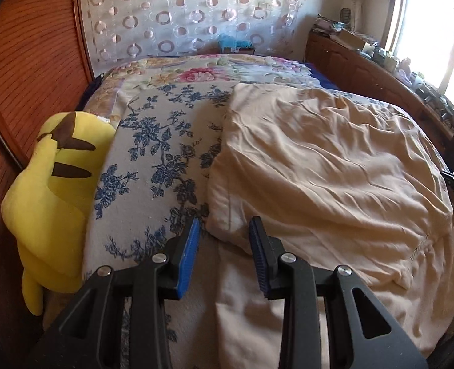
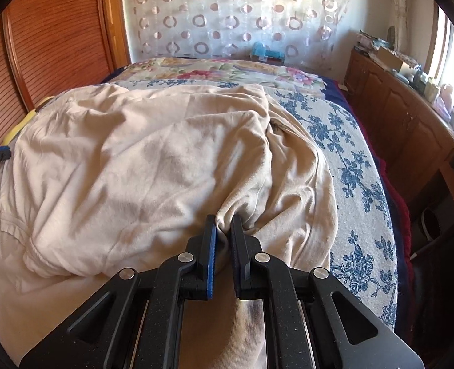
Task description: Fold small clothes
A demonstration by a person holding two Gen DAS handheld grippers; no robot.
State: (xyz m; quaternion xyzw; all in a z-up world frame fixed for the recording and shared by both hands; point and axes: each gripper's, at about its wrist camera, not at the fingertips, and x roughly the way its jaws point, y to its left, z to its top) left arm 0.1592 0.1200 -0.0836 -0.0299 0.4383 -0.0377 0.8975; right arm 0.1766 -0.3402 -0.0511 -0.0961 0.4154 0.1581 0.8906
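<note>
- Cream garment (image 2: 153, 160) spread rumpled across the bed (image 2: 359, 166), on a blue-flowered cover, long axis running side to side between the two grippers, one layer already doubled over the rest.
- Near edge of the cloth bunched into a peak and pinched by the right gripper (image 2: 224, 230), jaws nearly closed on the fabric, folds radiating up and away from the pinch.
- Opposite end lying at the left gripper (image 1: 224, 230), jaws part-way open, straddling the folded corner of the garment with no pad visibly pressing; corner lying just ahead and slightly right of the gap.
- Right side judged the anchored one, left side judged nearer the free corner; next move likely turning on closing the left jaws on that corner so both ends lift together along the long axis.
- Yellow plush toy (image 1: 54, 184) propped at the bed's left edge against the wooden panel (image 1: 27, 61), well clear of the cloth.
</note>
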